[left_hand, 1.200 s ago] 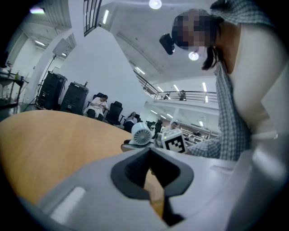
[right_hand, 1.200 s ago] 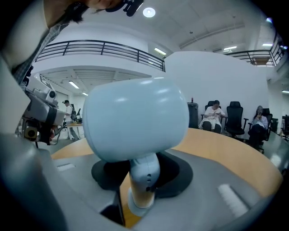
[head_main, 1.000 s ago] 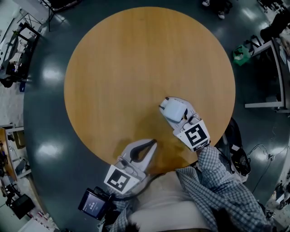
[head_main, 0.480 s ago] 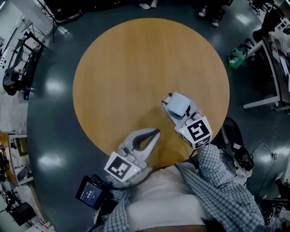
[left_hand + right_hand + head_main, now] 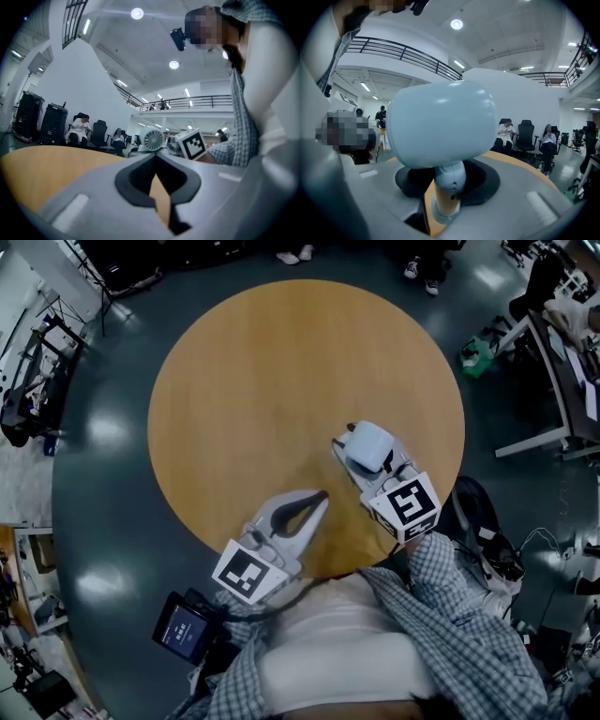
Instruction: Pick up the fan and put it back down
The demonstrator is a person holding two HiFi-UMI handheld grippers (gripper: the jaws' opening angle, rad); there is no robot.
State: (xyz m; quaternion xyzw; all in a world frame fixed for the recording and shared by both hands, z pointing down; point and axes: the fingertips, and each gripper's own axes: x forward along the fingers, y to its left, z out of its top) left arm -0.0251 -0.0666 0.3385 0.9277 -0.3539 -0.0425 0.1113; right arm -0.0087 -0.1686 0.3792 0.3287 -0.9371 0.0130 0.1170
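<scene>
Right tool (image 5: pixel 447 199) clamps the fan (image 5: pixel 440 124) by its thin neck, over the table (image 5: pixel 262 381) near my edge. Left tool (image 5: pixel 156 157) is closed and empty. I judge the fan light, rigid plastic and top-heavy, so the neck hold suits it, kept gentle.

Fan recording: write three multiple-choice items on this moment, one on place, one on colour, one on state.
1. Where is the fan?
A. in the right claw
B. on a shelf
C. in a box
2. What colour is the fan?
A. red
B. pale blue-white
C. black
3. The left claw is:
A. shut and empty
B. shut on the fan
C. spread wide
Answers: 1 A, the right gripper view shows the fan's stem clamped between the jaws; 2 B, its head looks pale in both views; 3 A, the jaw tips meet with only the table behind them.
</scene>
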